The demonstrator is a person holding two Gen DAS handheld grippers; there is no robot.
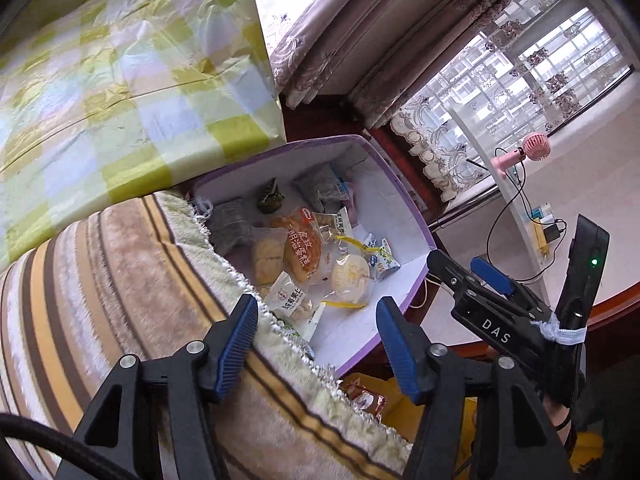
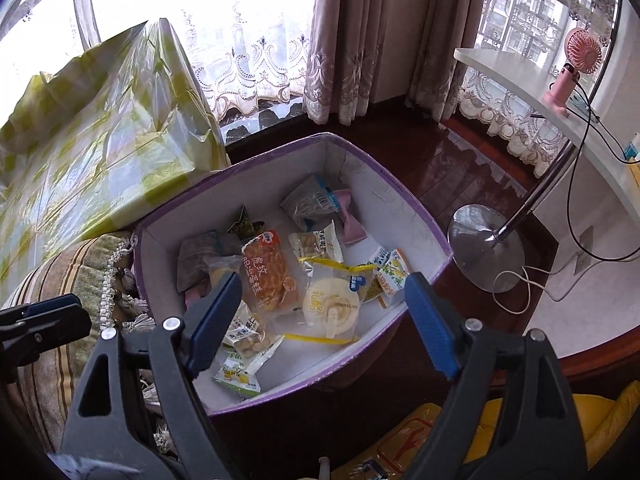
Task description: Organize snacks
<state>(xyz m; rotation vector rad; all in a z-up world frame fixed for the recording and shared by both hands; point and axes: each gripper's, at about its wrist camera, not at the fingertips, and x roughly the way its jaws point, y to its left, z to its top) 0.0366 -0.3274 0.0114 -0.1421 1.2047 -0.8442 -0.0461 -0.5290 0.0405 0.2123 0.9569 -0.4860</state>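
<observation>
Snacks lie loose in the purple box [image 2: 416, 216], which sits on dark wood flooring beside a striped cushion [image 1: 100, 280] and a green checked bag [image 2: 100, 152]. Most are sealed packets, so I judge them light, crinkly and slippery, soft enough to crush if squeezed hard.

The orange cake packet [image 2: 269, 276] lies near the middle, partly overlapping a paler bun packet to its left. Just to its right is a clear packet with a round white pastry [image 2: 331, 305], which looks the most fragile; better to pinch its sealed yellow edge than the pastry itself. A nut packet [image 2: 245, 334] lies nearer the front wall, half behind the right finger in the right wrist view, and small green-and-white sachets [image 2: 390, 276] rest against the right wall. Grey packets [image 2: 310, 200] lie toward the far corner.

The right gripper [image 2: 322, 322] hovers above the box, its jaws wide apart and holding nothing. The left gripper [image 1: 318, 346] is also spread and empty, poised over the cushion's fringe at the box's near edge. More wrappers lie on something yellow [image 2: 404, 444] below the box.
</observation>
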